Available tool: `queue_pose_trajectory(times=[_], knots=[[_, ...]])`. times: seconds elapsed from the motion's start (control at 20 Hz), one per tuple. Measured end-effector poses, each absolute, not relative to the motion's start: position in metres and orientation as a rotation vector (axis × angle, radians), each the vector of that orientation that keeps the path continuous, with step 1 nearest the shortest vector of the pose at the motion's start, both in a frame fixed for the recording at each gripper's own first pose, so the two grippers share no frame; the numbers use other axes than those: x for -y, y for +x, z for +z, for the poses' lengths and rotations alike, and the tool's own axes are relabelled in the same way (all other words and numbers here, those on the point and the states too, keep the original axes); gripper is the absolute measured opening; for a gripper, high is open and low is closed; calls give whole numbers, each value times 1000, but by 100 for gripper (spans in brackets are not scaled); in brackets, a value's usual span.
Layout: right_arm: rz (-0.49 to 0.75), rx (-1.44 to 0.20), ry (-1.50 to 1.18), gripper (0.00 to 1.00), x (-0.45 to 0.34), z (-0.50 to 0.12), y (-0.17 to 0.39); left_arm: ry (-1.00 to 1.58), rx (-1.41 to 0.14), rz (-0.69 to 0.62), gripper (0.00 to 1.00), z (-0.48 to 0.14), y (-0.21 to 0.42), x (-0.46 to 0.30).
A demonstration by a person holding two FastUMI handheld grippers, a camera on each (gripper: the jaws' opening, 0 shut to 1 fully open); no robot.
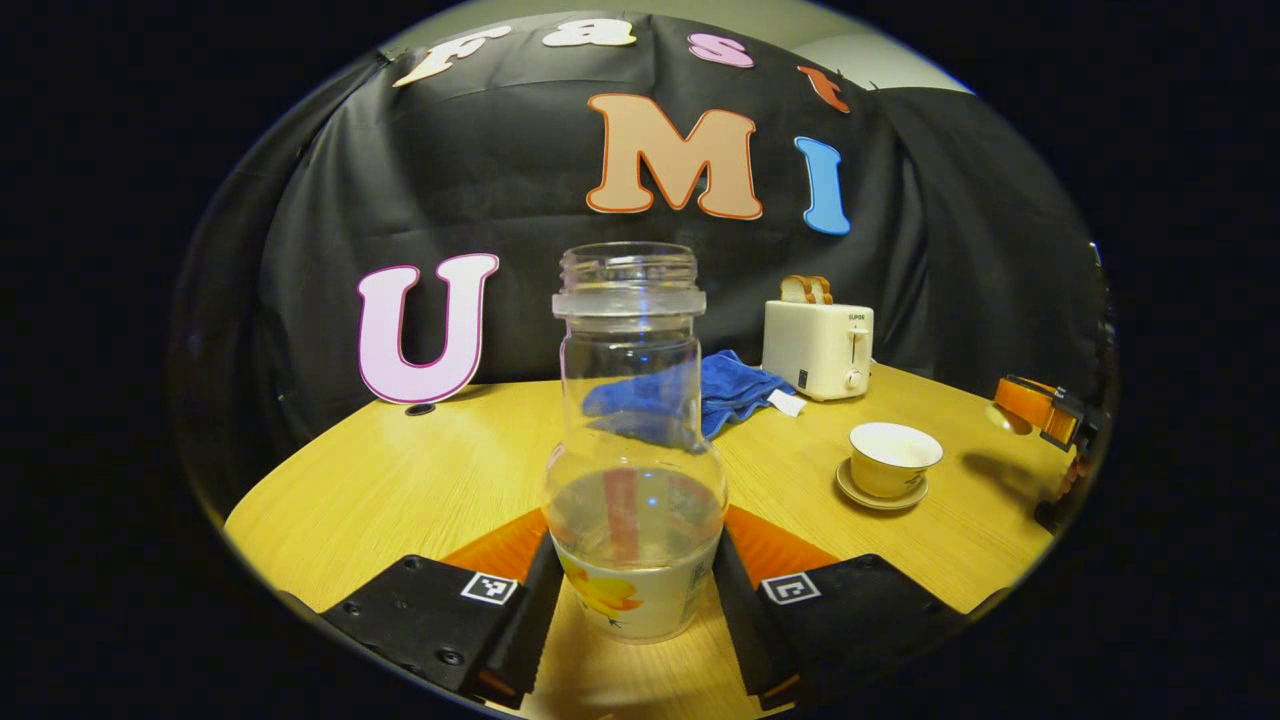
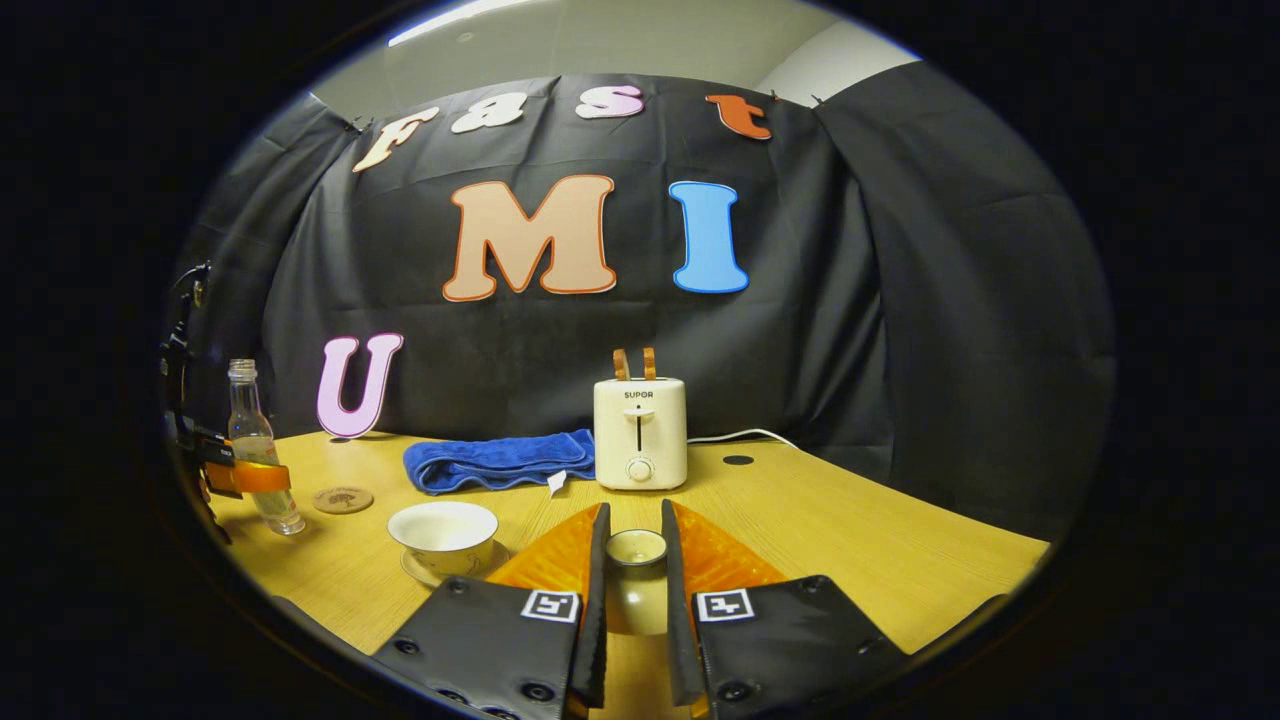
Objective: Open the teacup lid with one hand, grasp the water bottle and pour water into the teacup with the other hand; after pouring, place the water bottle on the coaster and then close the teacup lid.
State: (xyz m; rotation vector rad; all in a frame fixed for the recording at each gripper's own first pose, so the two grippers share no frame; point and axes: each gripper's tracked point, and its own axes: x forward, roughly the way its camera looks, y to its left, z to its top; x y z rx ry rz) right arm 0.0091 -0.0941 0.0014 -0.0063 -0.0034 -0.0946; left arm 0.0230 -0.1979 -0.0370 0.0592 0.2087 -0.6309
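Observation:
A clear, uncapped water bottle [image 1: 630,400], holding some water and wearing a flowered label, stands upright between the fingers of my left gripper [image 1: 635,565], which is shut on its lower part. In the right gripper view the same bottle [image 2: 252,440] is at the far left, just left of the round coaster [image 2: 343,499]. The teacup [image 2: 444,530] sits uncovered on its saucer; in the left gripper view the teacup [image 1: 893,458] is to the right. My right gripper [image 2: 634,525] is shut on the knob of the teacup lid [image 2: 637,550], right of the cup.
A white toaster [image 2: 640,432] with bread slices stands at the back of the wooden table [image 2: 850,540], with a folded blue towel [image 2: 500,460] to its left. The black cloth wall closes off the table's far side.

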Motion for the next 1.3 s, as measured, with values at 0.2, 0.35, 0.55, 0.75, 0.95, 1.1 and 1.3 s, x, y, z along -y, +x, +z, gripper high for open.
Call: queue_pose_trajectory(times=[0.2, 0.35, 0.55, 0.75, 0.95, 1.1, 1.3], knots=[[-96, 1, -5, 29, 94, 1, 9, 155, -198, -588, 71, -36, 34, 202], [-105, 1, -6, 30, 97, 0, 9, 300, -173, -564, 71, -28, 42, 207], [-117, 0, -5, 27, 103, 1, 11, 638, -38, -542, 69, -2, 47, 219], [-124, 1, -6, 27, 109, 1, 11, 903, 52, -550, 68, 12, 47, 242], [-146, 3, -6, 27, 117, 3, 9, 1113, 98, -546, 68, 14, 56, 259], [-151, 4, -7, 30, 118, 1, 11, 1279, 124, -528, 68, 13, 63, 263], [-152, 4, -7, 29, 119, 1, 10, 1443, 147, -544, 68, 9, 66, 275]])
